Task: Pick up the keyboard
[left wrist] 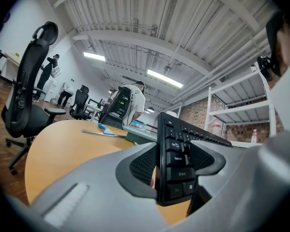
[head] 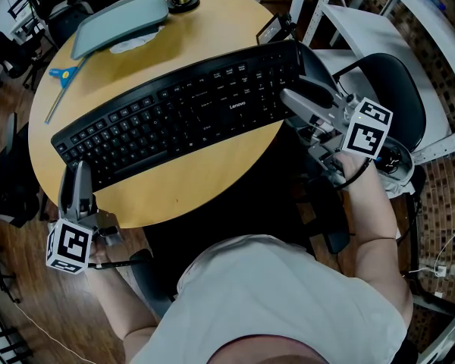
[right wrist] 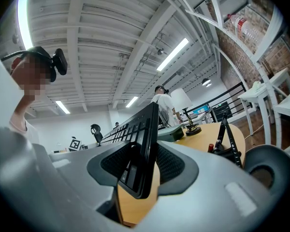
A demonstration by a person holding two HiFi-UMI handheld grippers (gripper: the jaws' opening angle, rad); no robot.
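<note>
The flat black keyboard (head: 182,112) spans the round, smooth wooden table (head: 212,188), with one short end between each pair of fingers. The left gripper (head: 77,171) clamps its grey fingers, padded with ribbed black rubber, on the left end. The right gripper (head: 299,98) pinches the right end.

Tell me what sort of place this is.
Likely an open-plan office or lab: a keyboard on a round table, an office chair, and metal shelving by a brick wall.

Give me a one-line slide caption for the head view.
Black keyboard gripped at each end by left gripper and right gripper, at a round wooden table.
</note>
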